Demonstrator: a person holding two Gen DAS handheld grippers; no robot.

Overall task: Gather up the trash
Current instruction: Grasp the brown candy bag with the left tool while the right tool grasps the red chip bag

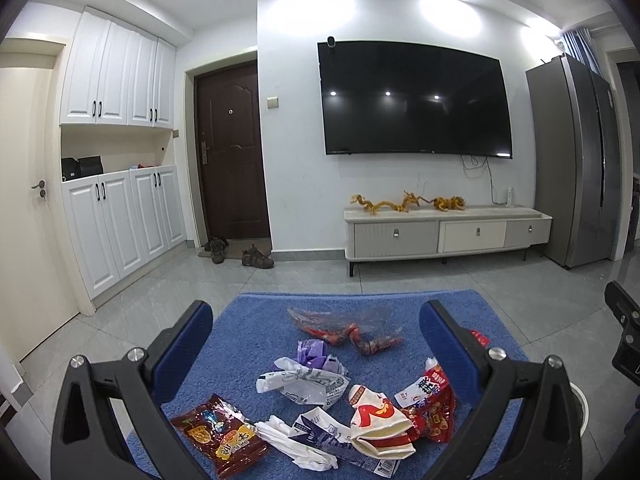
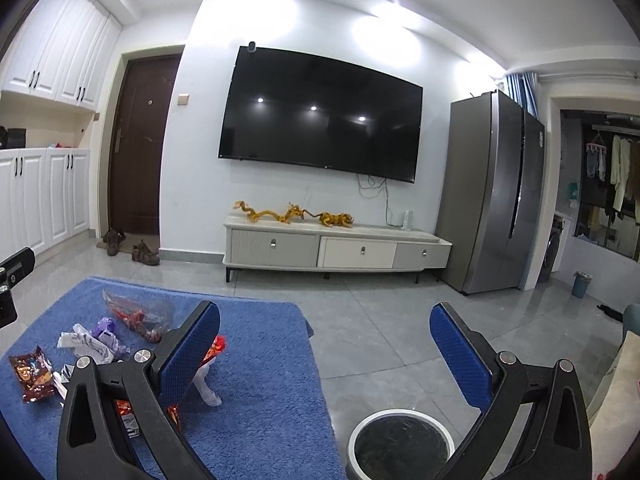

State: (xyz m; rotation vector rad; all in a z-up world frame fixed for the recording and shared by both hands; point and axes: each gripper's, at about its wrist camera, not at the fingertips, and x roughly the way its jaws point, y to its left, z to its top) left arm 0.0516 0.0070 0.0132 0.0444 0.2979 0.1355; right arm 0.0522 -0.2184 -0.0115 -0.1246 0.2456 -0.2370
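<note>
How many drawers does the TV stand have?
3, in one row across the TV stand: a grey left drawer, a white middle drawer and a grey right drawer. None seems hidden.

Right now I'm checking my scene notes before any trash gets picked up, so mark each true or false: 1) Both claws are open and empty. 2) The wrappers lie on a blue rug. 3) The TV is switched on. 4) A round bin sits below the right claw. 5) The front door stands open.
1) True: the left claw and right claw are both spread wide, holding nothing.
2) True: the wrappers lie on the blue rug.
3) False: the TV screen is black, showing only lamp reflections.
4) True: a white-rimmed round bin sits there.
5) False: the brown door is closed.
</note>
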